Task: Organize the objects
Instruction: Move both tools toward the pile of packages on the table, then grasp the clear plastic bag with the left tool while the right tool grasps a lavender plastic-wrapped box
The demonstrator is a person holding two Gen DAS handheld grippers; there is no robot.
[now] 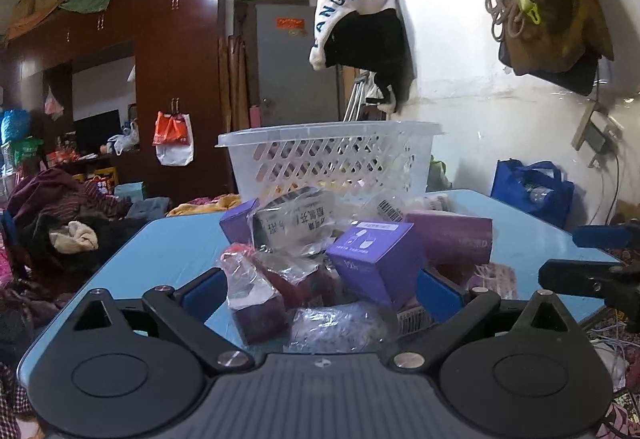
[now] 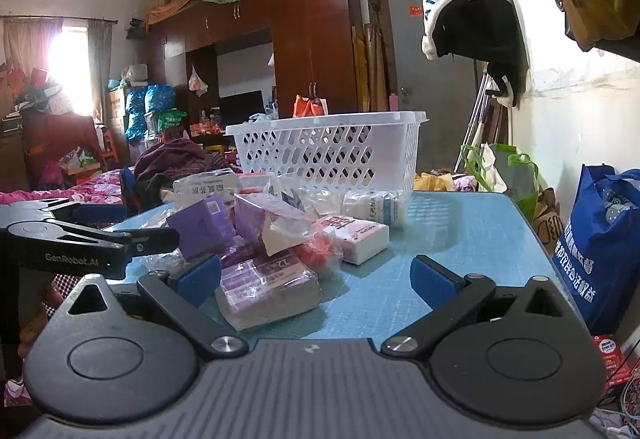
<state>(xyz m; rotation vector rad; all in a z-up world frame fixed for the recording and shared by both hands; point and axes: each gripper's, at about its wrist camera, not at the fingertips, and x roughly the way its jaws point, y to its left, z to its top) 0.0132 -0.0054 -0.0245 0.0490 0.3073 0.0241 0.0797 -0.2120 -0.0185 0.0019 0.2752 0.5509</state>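
A pile of purple boxes and plastic-wrapped packets lies on the blue table (image 1: 168,251). A white slotted basket (image 1: 332,155) stands behind the pile; it also shows in the right wrist view (image 2: 332,151). My left gripper (image 1: 320,289) is open, its fingers on either side of a purple box (image 1: 374,259) and wrapped dark-red packets (image 1: 260,303), touching nothing I can confirm. My right gripper (image 2: 316,279) is open and empty, low over the table (image 2: 460,235), with a wrapped purple pack (image 2: 268,289) by its left finger. A white and pink box (image 2: 360,237) lies further in.
The left gripper shows at the left of the right wrist view (image 2: 80,239). A blue bag (image 2: 600,247) stands right of the table by the wall. Clothes are heaped on a bed (image 1: 64,219) to the left. A wardrobe (image 2: 300,51) stands behind.
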